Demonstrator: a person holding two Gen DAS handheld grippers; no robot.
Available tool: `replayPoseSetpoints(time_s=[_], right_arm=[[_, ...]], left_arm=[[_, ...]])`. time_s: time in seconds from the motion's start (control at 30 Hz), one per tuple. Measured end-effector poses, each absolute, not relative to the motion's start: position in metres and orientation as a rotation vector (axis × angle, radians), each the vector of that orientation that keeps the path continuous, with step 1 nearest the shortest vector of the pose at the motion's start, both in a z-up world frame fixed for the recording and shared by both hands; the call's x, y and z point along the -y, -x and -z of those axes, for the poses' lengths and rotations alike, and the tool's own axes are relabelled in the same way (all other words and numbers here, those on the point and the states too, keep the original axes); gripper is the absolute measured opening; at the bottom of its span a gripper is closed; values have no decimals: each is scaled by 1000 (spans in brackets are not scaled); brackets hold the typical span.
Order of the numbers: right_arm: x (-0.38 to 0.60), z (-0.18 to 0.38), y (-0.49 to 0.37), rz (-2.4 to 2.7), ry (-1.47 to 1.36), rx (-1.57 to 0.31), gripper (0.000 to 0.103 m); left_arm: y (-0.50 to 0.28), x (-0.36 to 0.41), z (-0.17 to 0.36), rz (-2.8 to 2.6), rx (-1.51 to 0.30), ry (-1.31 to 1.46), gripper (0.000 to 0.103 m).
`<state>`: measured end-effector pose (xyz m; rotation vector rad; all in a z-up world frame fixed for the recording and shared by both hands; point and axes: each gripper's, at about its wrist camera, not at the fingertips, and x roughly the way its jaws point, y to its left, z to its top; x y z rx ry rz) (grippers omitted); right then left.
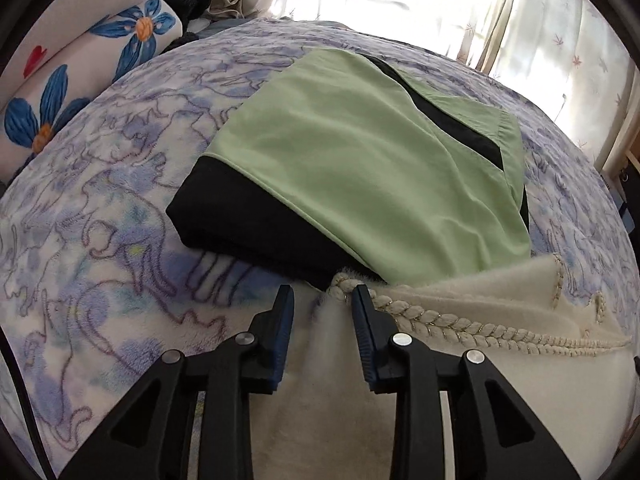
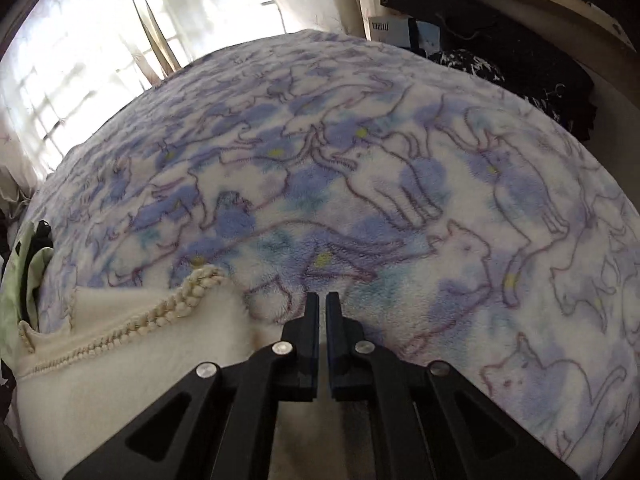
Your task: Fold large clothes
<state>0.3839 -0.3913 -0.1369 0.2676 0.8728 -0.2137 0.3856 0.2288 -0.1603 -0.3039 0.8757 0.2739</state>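
A cream fleece garment (image 1: 460,312) with braided trim (image 1: 460,330) lies on the bed's cat-print blanket (image 1: 100,208), its far edge touching a folded green-and-black garment (image 1: 360,168) further up the bed. The left gripper (image 1: 322,294) hovers over the cream fleece with its jaws parted — the trim's end sits just beside the right-hand finger, and nothing is pinched between the pads. The right gripper (image 2: 322,300) points down at the blanket just past the fleece's edge (image 2: 224,308), its jaws clenched almost together with no cloth visible between them. Flower-print pillows (image 1: 100,32) sit at the bed's far corner, and curtains (image 2: 80,60) glow behind.
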Motion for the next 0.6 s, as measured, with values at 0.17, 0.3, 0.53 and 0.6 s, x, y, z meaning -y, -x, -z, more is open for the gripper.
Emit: replayPoseSetpoints(time_s=[0.17, 0.3, 0.53, 0.6], right_arm=[[362, 105, -350, 67, -274, -826, 3], [326, 92, -317, -57, -257, -845, 3], [242, 88, -251, -257, -177, -857, 3], [216, 93, -234, -319, -168, -872, 3]], left_arm=[[-349, -219, 125, -222, -816, 262, 28], [-304, -205, 102, -179, -799, 186, 29], [-226, -165, 92, -56, -816, 224, 29], [-213, -150, 96, -33, -819, 259, 29]])
